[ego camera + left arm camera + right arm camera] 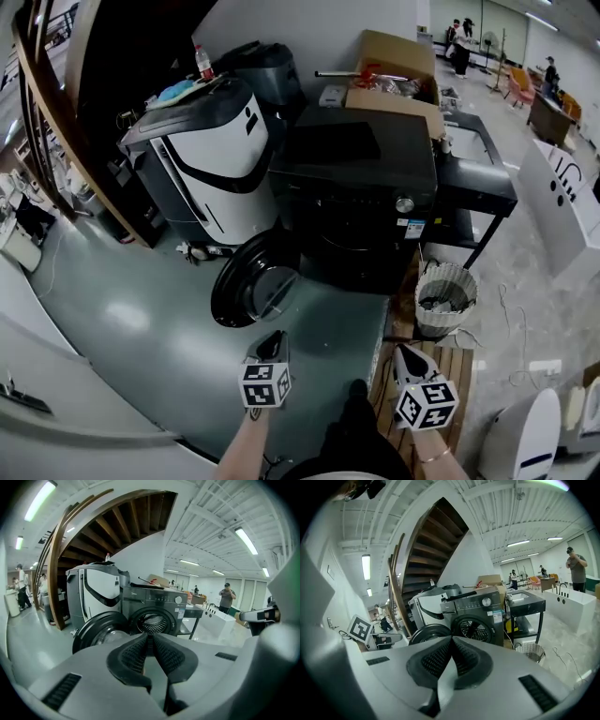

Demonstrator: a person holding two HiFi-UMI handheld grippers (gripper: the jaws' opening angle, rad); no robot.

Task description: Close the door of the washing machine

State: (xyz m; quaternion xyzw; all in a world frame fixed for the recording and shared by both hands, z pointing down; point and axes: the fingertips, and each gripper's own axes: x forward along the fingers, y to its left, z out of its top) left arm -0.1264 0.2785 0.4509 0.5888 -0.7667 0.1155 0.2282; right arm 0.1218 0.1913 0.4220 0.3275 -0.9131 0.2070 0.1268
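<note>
While the dark front-loading washing machine (361,202) stands against the wall with its drum mouth uncovered, its round door (255,281) hangs swung fully open toward the left of the head view, glass window facing out over the grey floor (141,319). The left tongs (272,343) hover just in front of the door's lower edge, apart from it, their ribbed black pads pressed together with nothing between them. The right tongs (405,356) hang near the machine's front right corner, above a wooden pallet (455,375), and their pads are likewise closed on nothing. Each carries a cube with square markers behind its tip. Just beside the machine on the door's side stands a white and grey appliance (211,155), with a bottle and oddments on its top. A cardboard box (398,66) rests behind the machine's top, and a black desk (478,178) stands against its other side. A pale ribbed basket (445,295) holding scraps sits on the floor under that desk's near corner. A curved wooden staircase (56,112) rises at the left edge.
</note>
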